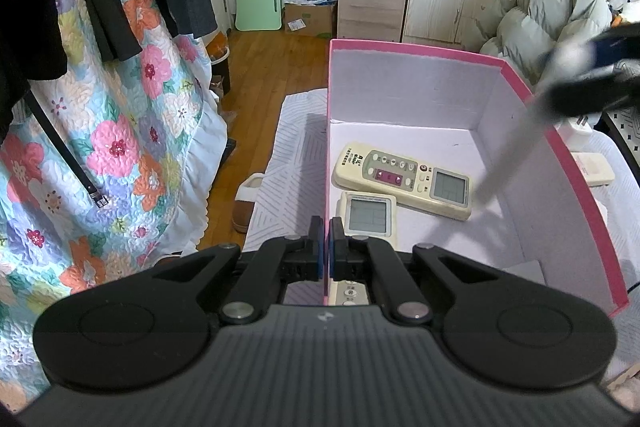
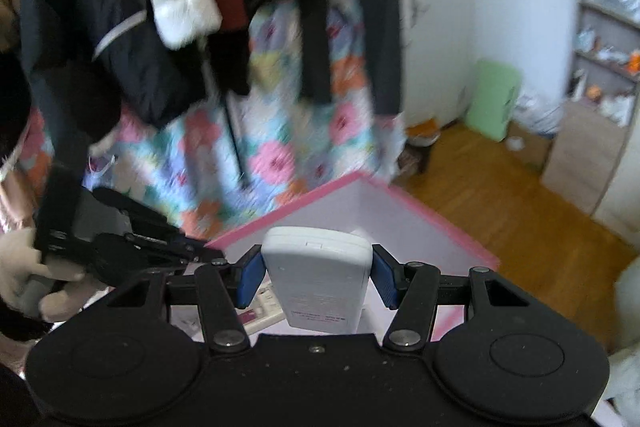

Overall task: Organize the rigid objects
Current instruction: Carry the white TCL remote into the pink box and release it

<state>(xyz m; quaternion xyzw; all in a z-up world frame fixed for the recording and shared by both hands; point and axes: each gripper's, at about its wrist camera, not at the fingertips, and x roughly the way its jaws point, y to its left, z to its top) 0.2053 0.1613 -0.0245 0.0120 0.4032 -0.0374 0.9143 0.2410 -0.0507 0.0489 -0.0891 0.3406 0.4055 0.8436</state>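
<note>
A pink box (image 1: 400, 87) with a white inside stands on a pale cloth. My left gripper (image 1: 326, 227) is shut on its left wall. Two cream remotes lie inside: a long one (image 1: 400, 179) and, nearer, one with a grey screen (image 1: 368, 215). My right gripper (image 2: 316, 261) is shut on a white remote (image 2: 320, 279), back side up, above the box (image 2: 400, 211). In the left wrist view that gripper (image 1: 592, 79) is a dark blur over the box's right wall, and its remote (image 1: 516, 143) shows as a pale streak. The left gripper (image 2: 212, 253) shows at the box's edge, held by a hand (image 2: 20, 267).
Another pale remote (image 1: 596, 169) and a white plug (image 1: 578, 127) lie outside the box's right wall. A floral quilt (image 1: 120, 131) and hanging dark clothes (image 2: 140, 27) fill the left. A slipper (image 1: 246, 203) sits on the wooden floor; a grey puffer jacket (image 1: 552, 7) is at the back right.
</note>
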